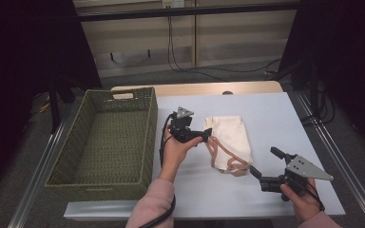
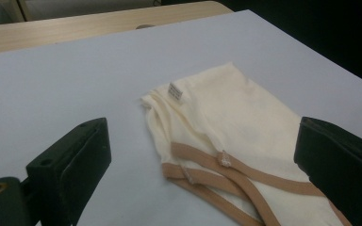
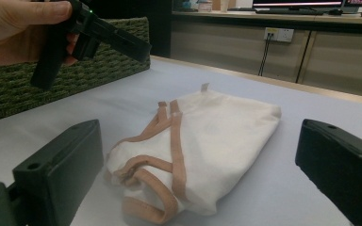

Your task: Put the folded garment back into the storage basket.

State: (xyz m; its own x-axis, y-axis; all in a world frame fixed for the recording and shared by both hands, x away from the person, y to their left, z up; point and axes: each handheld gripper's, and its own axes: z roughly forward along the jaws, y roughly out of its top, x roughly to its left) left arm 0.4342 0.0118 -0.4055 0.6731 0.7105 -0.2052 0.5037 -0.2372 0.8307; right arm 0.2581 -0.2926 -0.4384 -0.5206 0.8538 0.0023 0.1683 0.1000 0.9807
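**Surroundings of the work surface**

White table (image 1: 266,114): flat sheet, bare toward the far right corner. A light wooden edge (image 1: 195,88) shows along its far side, with a small dark notch midway.

Green woven basket (image 1: 105,142): rectangular, sits on the left part of the table, long side running near to far. Handle slot (image 1: 123,95) cut in its far wall. Inside is empty.

Metal rails (image 1: 335,161) run along the floor on the left and right of the table.

Far wall: pale panels (image 1: 237,33), black cables (image 1: 180,61) hanging from a wall socket (image 3: 279,34) and trailing across the grey floor. Dark curtains (image 1: 24,42) stand at far left and far right.
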